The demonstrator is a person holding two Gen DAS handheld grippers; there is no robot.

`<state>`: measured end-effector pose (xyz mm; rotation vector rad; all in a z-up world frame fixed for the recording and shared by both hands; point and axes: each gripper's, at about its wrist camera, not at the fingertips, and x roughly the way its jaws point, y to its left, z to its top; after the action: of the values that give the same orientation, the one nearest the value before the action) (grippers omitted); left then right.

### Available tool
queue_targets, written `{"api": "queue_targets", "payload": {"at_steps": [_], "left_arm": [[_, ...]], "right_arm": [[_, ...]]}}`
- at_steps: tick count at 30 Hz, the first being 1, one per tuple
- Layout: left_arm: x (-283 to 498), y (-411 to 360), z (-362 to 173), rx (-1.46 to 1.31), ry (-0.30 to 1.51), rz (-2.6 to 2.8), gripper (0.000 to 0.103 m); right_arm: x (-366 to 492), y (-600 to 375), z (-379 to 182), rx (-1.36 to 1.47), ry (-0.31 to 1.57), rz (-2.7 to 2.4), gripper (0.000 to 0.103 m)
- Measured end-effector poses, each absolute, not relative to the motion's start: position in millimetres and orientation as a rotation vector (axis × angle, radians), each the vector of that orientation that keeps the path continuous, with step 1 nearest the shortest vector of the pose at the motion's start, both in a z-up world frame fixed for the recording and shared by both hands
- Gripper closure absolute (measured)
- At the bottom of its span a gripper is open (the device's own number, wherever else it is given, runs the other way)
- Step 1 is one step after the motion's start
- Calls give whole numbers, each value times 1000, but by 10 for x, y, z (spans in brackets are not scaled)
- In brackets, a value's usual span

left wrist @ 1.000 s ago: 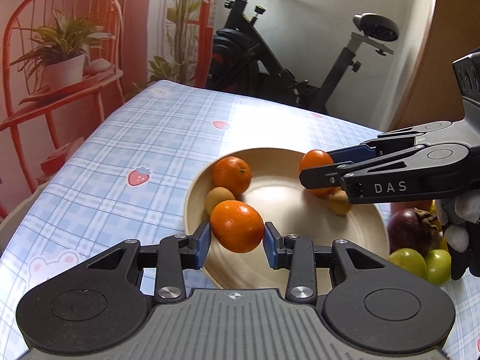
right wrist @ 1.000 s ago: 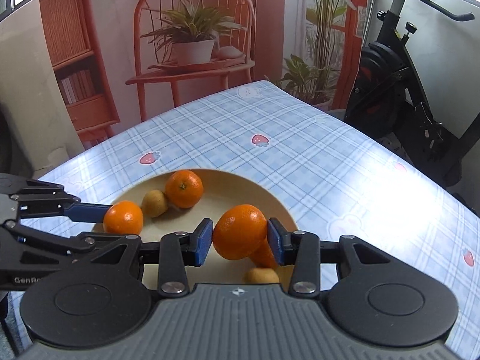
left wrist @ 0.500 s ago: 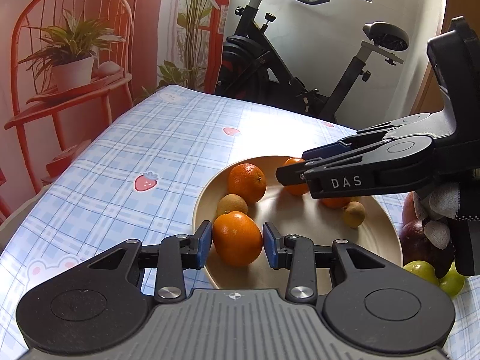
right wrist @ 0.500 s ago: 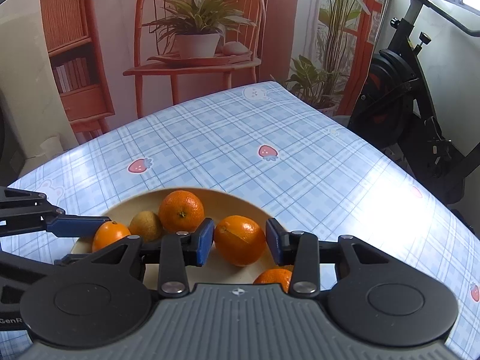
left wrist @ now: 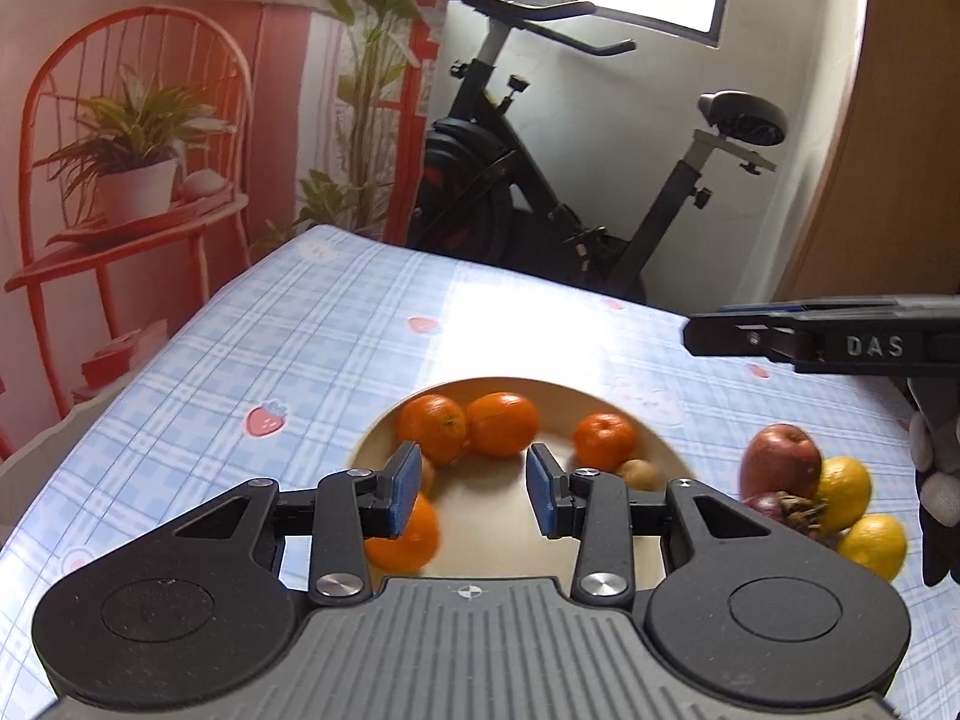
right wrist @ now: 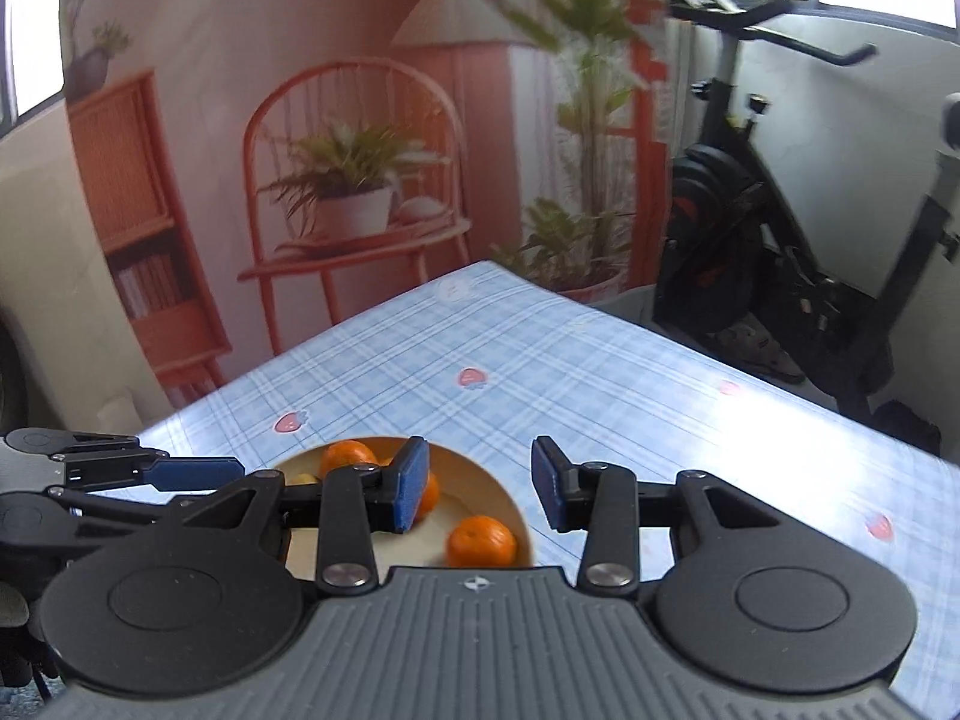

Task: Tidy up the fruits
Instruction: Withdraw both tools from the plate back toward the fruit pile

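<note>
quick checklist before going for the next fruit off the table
1. Left gripper jaws empty and apart: ok.
2. Right gripper jaws empty and apart: ok.
3. Oranges lying in the bowl: ok.
4. Fruit outside the bowl: not ok; an apple and lemons lie beside it on the table.
5. Room left in the bowl: ok, bare patch in the middle.
6. Fruit in the bowl at rest: cannot tell, nearest orange is blurred.

A pale blue plaid surface point(left wrist: 336, 324) printed with pink strawberries is seen. In the round tan wooden bowl point(left wrist: 654, 450), orange mandarins point(left wrist: 503, 423) are held; right of the bowl, a red apple point(left wrist: 780, 461) and yellow lemons point(left wrist: 873, 545) are seen.
</note>
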<state>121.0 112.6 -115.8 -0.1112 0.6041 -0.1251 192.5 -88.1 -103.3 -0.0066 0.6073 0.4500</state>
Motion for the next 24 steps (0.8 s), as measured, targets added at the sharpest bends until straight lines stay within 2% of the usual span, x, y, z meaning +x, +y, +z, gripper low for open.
{"api": "queue_targets", "payload": {"at_steps": [7,17,24], "left_arm": [[1136,756,-1080,-95,601,-237,62],[1024,239,-1214,-49,648,-368,63],[984,156,-1266,-37,649,-377,63]], "right_arm": [[1243,-1606,-1037,128,550,313,61],[443,-2144,-1274,202,509,166,60],[291,-2091,-1479,166,530,171,45]]}}
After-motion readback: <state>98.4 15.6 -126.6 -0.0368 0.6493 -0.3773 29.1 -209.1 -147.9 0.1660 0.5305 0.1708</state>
